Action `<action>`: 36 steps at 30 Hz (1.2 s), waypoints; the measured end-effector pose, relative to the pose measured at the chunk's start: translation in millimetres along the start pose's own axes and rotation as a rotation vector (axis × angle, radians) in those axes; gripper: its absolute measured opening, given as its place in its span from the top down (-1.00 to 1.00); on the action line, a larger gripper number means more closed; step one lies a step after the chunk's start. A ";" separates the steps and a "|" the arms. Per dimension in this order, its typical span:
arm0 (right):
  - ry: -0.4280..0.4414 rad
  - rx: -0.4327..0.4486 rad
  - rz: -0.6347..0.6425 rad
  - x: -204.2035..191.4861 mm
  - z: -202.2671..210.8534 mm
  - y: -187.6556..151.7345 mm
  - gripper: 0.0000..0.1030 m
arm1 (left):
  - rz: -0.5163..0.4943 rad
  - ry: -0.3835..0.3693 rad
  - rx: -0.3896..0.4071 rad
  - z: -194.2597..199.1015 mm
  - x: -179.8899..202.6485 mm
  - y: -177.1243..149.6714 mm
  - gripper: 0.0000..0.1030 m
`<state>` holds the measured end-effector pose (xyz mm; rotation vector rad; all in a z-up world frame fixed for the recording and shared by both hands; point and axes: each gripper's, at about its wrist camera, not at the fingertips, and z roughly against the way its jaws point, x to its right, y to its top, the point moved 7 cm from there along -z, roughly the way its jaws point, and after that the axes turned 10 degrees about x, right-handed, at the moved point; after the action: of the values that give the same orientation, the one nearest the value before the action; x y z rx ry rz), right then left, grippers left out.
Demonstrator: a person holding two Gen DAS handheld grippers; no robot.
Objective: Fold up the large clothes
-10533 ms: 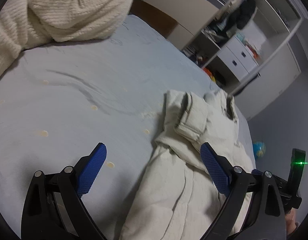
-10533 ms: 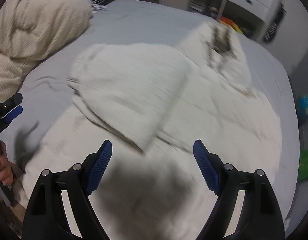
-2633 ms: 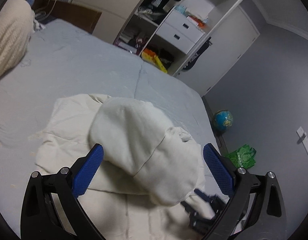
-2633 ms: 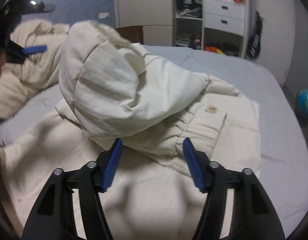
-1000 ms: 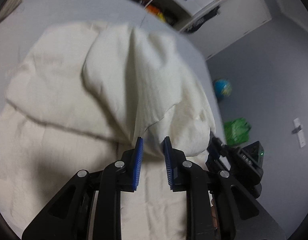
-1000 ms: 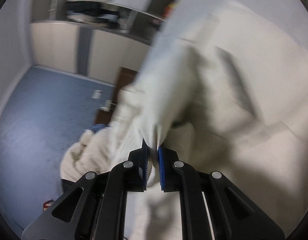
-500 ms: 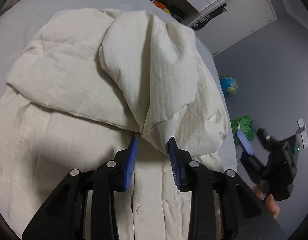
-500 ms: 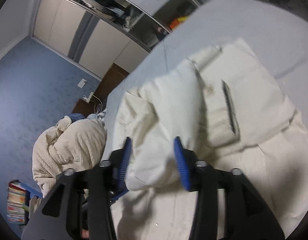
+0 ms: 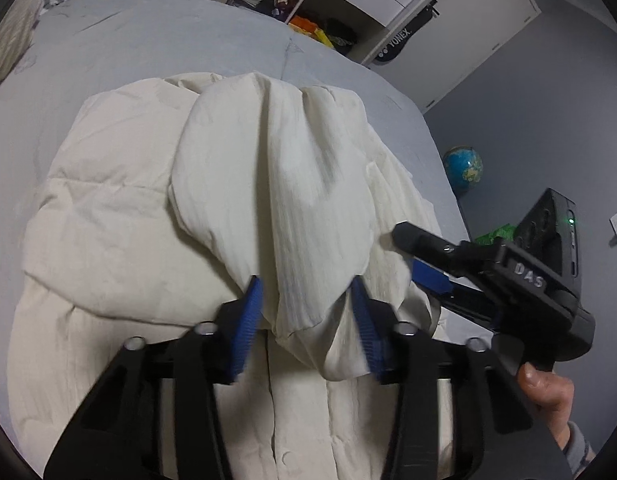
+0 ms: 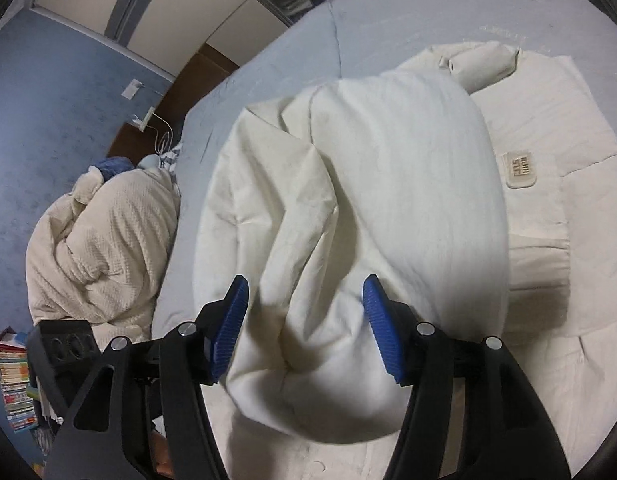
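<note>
sleeve: the puffer jacket (image 9: 120,216) sleeve (image 9: 284,184) has just been dropped across its chest, mid-bed (image 9: 108,52)
left gripper (image 9: 306,316): jaws narrow, straddling the cuff, not pinching
right gripper (image 10: 304,324): let go, jaws now closing, loose around the sleeve
task: sleeves in, body fold probably next

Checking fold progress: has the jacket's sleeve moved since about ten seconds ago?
Yes. The sleeve now lies folded across the jacket body, nearer the bed edge than before.

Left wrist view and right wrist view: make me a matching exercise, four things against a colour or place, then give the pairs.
Things:
1. padded jacket
2. globe
3. knitted blanket
4. books

Descriptions:
A. stacked at the lower left edge of the right wrist view
B. heaped at the bed's edge
C. blue, on the floor by the grey wall
D. cream, spread on the bed

Pairs: 1-D, 2-C, 3-B, 4-A
</note>
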<state>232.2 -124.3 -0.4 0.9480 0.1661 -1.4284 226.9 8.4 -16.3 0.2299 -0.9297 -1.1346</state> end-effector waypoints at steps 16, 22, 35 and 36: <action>0.206 0.126 -0.045 28.2 30.4 -66.3 0.90 | 0.194 -0.054 0.022 10.7 -57.8 -50.2 0.80; 0.183 0.120 -0.023 45.8 34.0 -78.1 0.83 | 0.195 -0.057 0.018 9.0 -62.2 -54.3 0.80; 0.126 0.123 -0.095 76.5 34.5 -86.2 0.92 | 0.248 -0.052 0.015 16.6 -80.6 -67.4 0.77; 0.131 0.124 -0.098 76.0 36.6 -86.1 0.91 | 0.256 -0.047 0.008 17.5 -83.0 -69.4 0.79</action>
<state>155.6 -193.2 -63.1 1.1493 0.2262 -1.4798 158.5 53.0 -89.4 0.0877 -0.9757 -0.9037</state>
